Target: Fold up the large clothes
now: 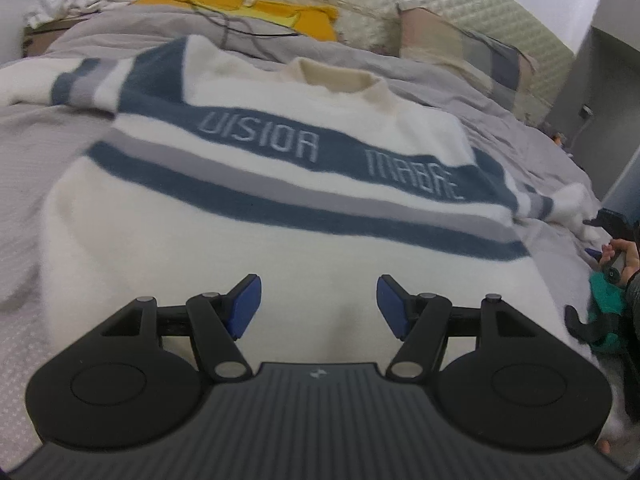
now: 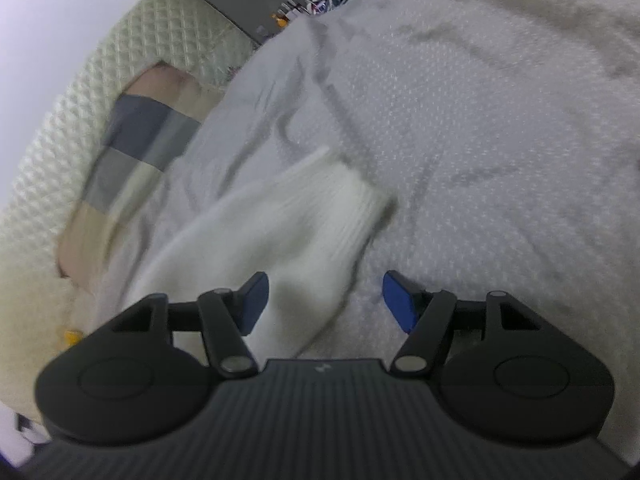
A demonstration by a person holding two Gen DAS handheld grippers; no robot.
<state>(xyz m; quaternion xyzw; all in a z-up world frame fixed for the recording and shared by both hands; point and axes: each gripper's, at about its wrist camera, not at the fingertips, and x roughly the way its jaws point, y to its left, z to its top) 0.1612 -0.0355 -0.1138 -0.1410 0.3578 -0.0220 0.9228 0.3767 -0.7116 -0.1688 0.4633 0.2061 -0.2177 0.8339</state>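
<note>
A: Blue pads of my left tool sit nearest the lens, spread wide, nothing between them; they hang over the lower body of the sweater, and contact cannot be told.

B: Describe the garment.

A: White fuzzy knit, cream collar, two dark blue bands with a grey stripe between, pale lettering on the upper band. It lies face up and spread flat on the grey bedspread of the bed.

B: Right side?

A: My right tool is also spread wide. Its left pad sits at the edge of the white sleeve; the right pad is over bare bedspread, apart from the knit. Nothing is clamped. Frame is motion-blurred.

B: Orientation?

A: Long axis runs hem to collar, away from my left camera: hem toward me, collar toward the quilted headboard. One sleeve goes off to the upper left, the other to the right. In the right wrist view the ribbed cuff points away from the tool.
</note>
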